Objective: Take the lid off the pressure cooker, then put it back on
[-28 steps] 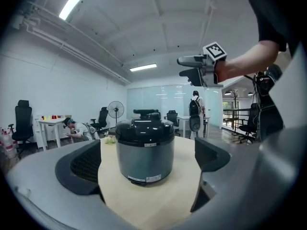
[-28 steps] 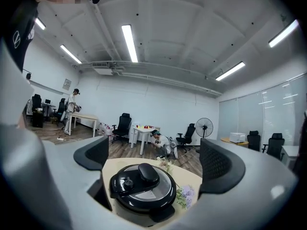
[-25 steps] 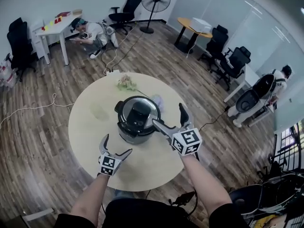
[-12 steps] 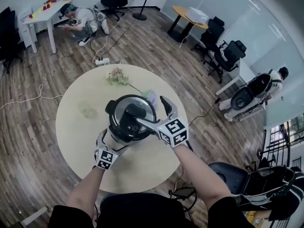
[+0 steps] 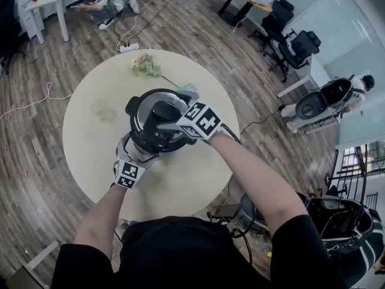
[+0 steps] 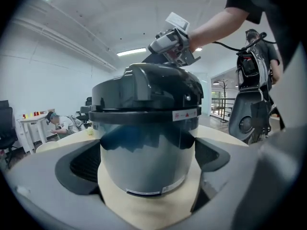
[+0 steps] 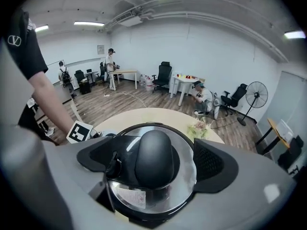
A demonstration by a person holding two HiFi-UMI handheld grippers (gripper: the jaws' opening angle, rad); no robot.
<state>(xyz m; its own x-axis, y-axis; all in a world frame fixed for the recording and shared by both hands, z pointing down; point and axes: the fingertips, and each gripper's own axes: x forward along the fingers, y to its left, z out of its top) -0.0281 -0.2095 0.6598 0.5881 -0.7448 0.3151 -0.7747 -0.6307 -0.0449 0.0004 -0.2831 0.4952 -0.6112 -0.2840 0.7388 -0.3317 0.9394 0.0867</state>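
- Right gripper view showed the pressure cooker (image 7: 152, 195) mid-way across the round table (image 5: 90, 161), its lid (image 7: 189, 176) on and black knob (image 7: 153, 159) uppermost
- Right gripper (image 5: 170, 110) hung over it; jaws wide, just been closing, knob between them, pads clear either side, likely lining up the lift
- Left gripper (image 5: 137, 152) straddled the steel body, probably steadying it; pads right by the wall, contact unclear
- Cooker's base was cut off there

In the head view the pressure cooker (image 5: 139, 120) hides our left tongs' (image 5: 135, 156) jaws; the marker cube (image 5: 201, 120) covers those of the right tongs (image 5: 171, 124); the lid label (image 7: 132, 197) bears print too small for us to read.
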